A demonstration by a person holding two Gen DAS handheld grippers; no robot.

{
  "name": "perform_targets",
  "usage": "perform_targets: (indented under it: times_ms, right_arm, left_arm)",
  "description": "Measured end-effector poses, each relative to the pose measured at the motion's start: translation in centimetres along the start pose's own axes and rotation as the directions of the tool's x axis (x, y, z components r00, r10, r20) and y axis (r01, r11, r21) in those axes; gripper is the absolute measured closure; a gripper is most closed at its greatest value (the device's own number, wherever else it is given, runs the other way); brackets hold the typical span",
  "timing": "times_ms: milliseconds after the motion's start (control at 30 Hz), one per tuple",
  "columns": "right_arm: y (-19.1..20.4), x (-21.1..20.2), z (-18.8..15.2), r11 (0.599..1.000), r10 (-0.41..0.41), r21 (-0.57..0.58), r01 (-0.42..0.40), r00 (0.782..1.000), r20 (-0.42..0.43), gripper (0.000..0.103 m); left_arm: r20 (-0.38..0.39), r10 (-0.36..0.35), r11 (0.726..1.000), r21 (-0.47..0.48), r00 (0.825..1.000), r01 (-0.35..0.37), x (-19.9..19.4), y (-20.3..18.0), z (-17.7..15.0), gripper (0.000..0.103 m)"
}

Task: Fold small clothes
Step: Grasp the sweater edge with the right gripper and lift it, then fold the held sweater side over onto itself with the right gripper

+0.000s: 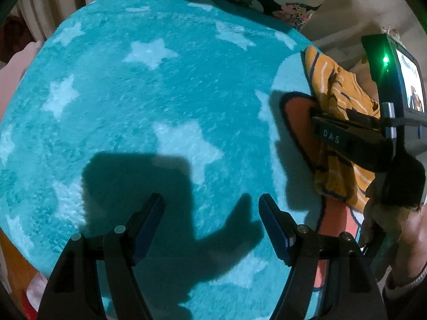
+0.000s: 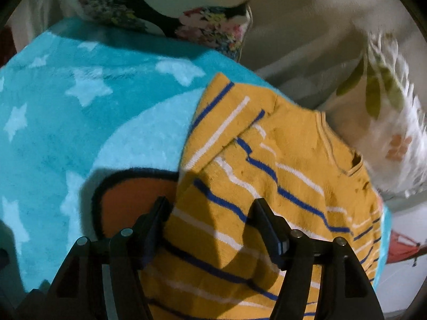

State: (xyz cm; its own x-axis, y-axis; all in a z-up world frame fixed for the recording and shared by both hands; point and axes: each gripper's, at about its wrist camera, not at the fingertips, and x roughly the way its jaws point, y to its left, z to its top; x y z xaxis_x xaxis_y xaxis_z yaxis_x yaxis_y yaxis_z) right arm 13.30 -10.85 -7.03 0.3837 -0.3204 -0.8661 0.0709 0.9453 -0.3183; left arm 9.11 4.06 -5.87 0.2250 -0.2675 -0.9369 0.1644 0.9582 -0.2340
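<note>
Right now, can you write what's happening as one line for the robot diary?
step: reaching for garment | left tool: open, empty, over star blanket | right tool: open, over striped yellow shirt | shirt: crumpled, unfolded

A fluffy turquoise blanket with pale stars (image 1: 149,101) covers the surface under both grippers. A rumpled yellow striped shirt (image 2: 267,186) lies on it beneath the right gripper (image 2: 210,229), partly over an orange patch (image 2: 133,197) in the blanket.

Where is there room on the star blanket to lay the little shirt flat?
The wide stretch of star blanket ahead of the left gripper is bare. The edge near the right gripper is crowded: the yellow striped shirt lies bunched over the orange patch.
</note>
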Motion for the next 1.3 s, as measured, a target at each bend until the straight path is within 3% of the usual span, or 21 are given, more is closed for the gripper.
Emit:
perform_targets:
  times_ms: [67,133,167,267,333,400,500,633,900,1067,1300]
  right_arm:
    - [0.2,0.0,0.2,1.0,-0.008,-0.007,0.008,1.0,0.008,0.06]
    - [-0.1,-0.3,0.1,0.999,-0.029,-0.015,0.029,0.999,0.02,0.076]
    - [-0.6,-0.6,0.0,1.0,0.004,0.005,-0.005,1.0,0.031,0.081]
    - [-3.6,-1.8,0.0,0.983,0.139,0.109,-0.145,0.989,0.057,0.085]
    - [-5.9,-2.3,-0.1,0.952,0.233,0.184,-0.244,0.969,0.079,0.086]
    - [-9.2,-3.2,-0.7,0.896,0.334,0.262,-0.357,0.934,0.13,0.086]
    - [-14.1,-4.5,-1.9,0.819,0.413,0.338,-0.464,0.885,0.213,0.086]
    - [-21.9,-5.1,-5.3,0.726,0.436,0.436,-0.532,0.846,0.307,0.086]
    - [-36.2,-1.2,-15.2,0.59,0.368,0.638,-0.495,0.868,0.333,0.087]
    - [-40.2,2.2,-19.9,0.524,0.385,0.703,-0.48,0.87,0.308,0.088]
    - [-41.7,3.4,-21.3,0.519,0.424,0.682,-0.515,0.848,0.317,0.09]
  left_arm:
    - [-0.001,0.001,1.0,0.003,1.0,-0.001,-0.1,0.0,-0.1,0.03]
    - [0.0,0.003,1.0,0.003,1.0,-0.003,-0.3,-0.3,-0.3,0.03]
    - [0.002,0.008,1.0,0.003,1.0,-0.008,-0.4,-0.4,-0.5,0.03]
    - [0.004,0.033,0.999,0.001,0.999,-0.033,-0.6,-1.1,-0.9,0.03]
    - [0.007,0.055,0.998,0.002,0.998,-0.055,-0.8,-1.8,-1.2,0.03]
    - [0.02,0.072,0.997,-0.001,0.997,-0.072,-1.2,-2.8,-1.6,0.03]
    - [0.052,0.097,0.995,-0.012,0.994,-0.097,-2.4,-4.6,-2.3,0.03]
    - [0.08,0.121,0.993,-0.001,0.989,-0.121,-3.4,-7.8,-3.2,0.03]
    - [0.081,0.084,0.995,0.051,0.993,-0.088,-2.7,-16.1,-4.6,0.03]
    - [0.074,0.056,0.992,0.109,0.996,-0.064,-1.9,-20.9,-5.6,0.03]
    - [0.069,0.037,0.984,0.174,0.997,-0.048,-1.2,-25.4,-6.6,0.03]
